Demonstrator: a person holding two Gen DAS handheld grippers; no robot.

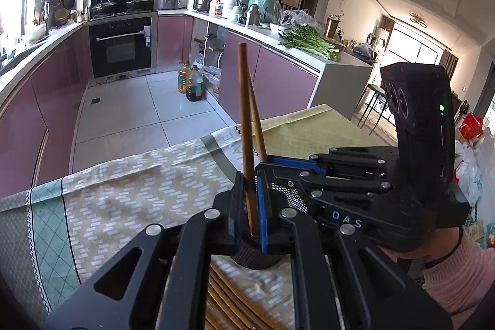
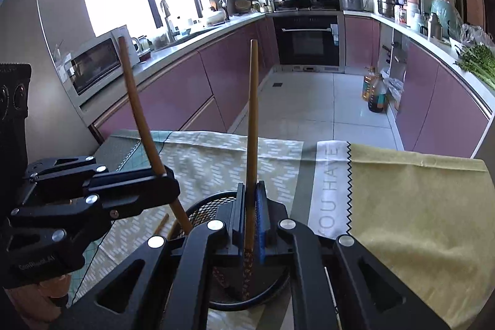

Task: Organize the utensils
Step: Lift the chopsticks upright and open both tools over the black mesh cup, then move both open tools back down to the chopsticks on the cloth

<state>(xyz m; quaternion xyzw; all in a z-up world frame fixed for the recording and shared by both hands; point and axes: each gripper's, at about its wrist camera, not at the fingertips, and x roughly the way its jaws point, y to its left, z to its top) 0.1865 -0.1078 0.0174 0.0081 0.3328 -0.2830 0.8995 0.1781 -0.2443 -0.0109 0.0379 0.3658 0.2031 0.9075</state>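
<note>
**Tight over the holder, open beyond**

I see both grippers crowded over the mesh holder (image 2: 213, 206), each upright chopstick (image 2: 252, 144) just beside the other gripper. Loose chopsticks (image 1: 229, 299) lie close below. The far tablecloth (image 2: 417, 206) lies bare on my right.

I read "DAS" on the right claw (image 1: 263, 163) body; "YOU HAVE" on the white cloth band (image 2: 329, 190), just left of its black zigzag edge.
</note>
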